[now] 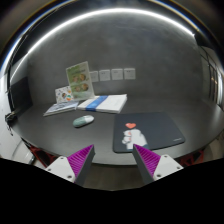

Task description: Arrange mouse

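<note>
**Mouse not yet reached; mat waits beside it**

The gripper [113, 158] is held above the near edge of the desk [100, 135], its fingers spread wide with nothing between them. The pink pads [80, 157] are seen on the inner faces, both bare.

The mouse [84, 120] is found well beyond the fingers, ahead and to the left, lying on the bare desk. It is apart from the dark mat [150, 132], which lies to its right, just ahead of the right finger. A small pale figure with a red mark is printed on the mat.

The step in hand is judged to be the approach: nothing has been grasped, and the mouse appears not to be on the mat. The next move would call for the gripper to be carried forward and left, lowered over the mouse, and closed across its sides; a low, rounded shell may slip if it is pinched too high.

Behind the mouse, a booklet [103, 103] lies flat, with a card [78, 80] propped upright against the wall [150, 60]. These stand near the mouse's far side and could be knocked by an overshoot. The path between gripper and mouse is not seen to be blocked.
</note>
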